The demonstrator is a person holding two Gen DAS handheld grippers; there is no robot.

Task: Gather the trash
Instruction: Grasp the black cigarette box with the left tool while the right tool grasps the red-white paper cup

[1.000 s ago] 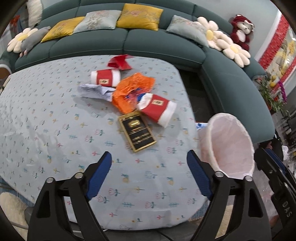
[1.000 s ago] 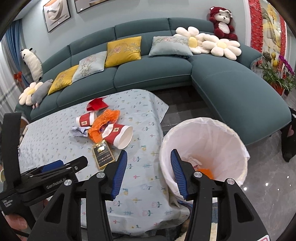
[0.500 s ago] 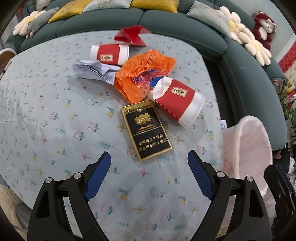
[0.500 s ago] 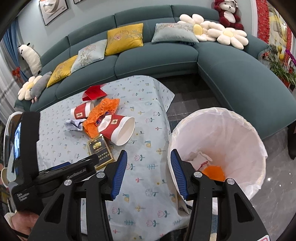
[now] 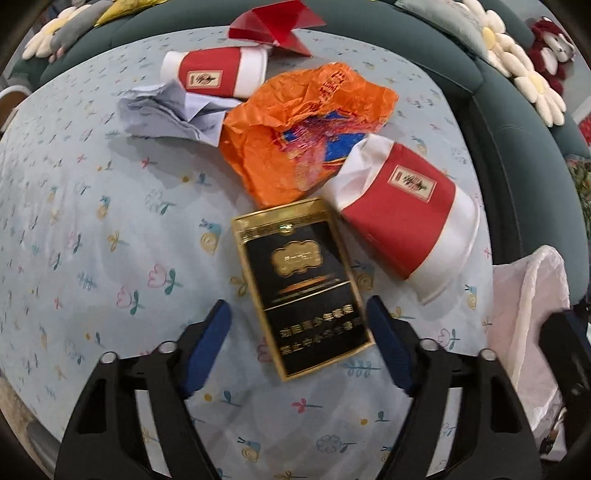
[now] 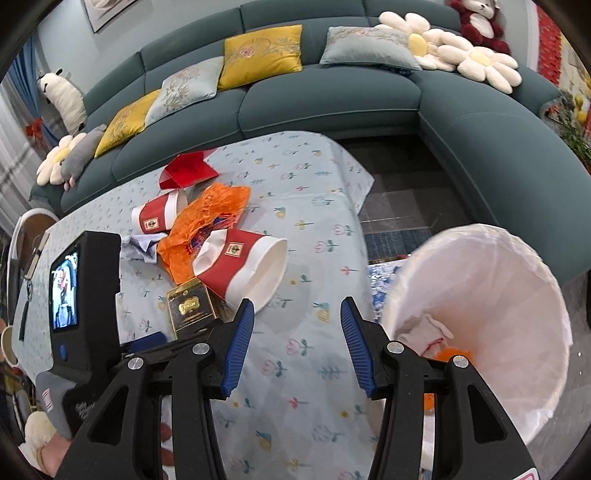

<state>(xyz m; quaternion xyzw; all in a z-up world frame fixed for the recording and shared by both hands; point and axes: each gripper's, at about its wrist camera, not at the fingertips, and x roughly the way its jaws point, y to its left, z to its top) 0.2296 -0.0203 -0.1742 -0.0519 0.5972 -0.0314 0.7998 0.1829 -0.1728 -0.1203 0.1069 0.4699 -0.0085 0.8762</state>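
Note:
A black and gold cigarette box [image 5: 301,284] [image 6: 190,308] lies flat on the flowered tablecloth [image 5: 92,240]. My left gripper [image 5: 297,317] straddles its near half with the jaws closing, and both blue pads still stand off its sides. Behind the box lie a red and white paper cup [image 5: 402,221] [image 6: 240,269], an orange wrapper [image 5: 295,122], crumpled white paper [image 5: 173,110], a second cup [image 5: 218,72] and folded red paper [image 5: 273,26]. My right gripper [image 6: 295,306] hangs open over bare cloth, holding nothing, between the nearer cup and the white-lined bin [image 6: 517,295].
The bin [image 5: 524,295] stands off the table's right edge and holds some white and orange scraps. A teal sofa [image 6: 332,99] with cushions wraps the far and right sides. The left tool's screen housing [image 6: 85,295] fills the lower left of the right wrist view.
My left gripper has come down over the cigarette box and its jaws have narrowed around it. My right gripper has sunk and drifted over the table; its opening is the same.

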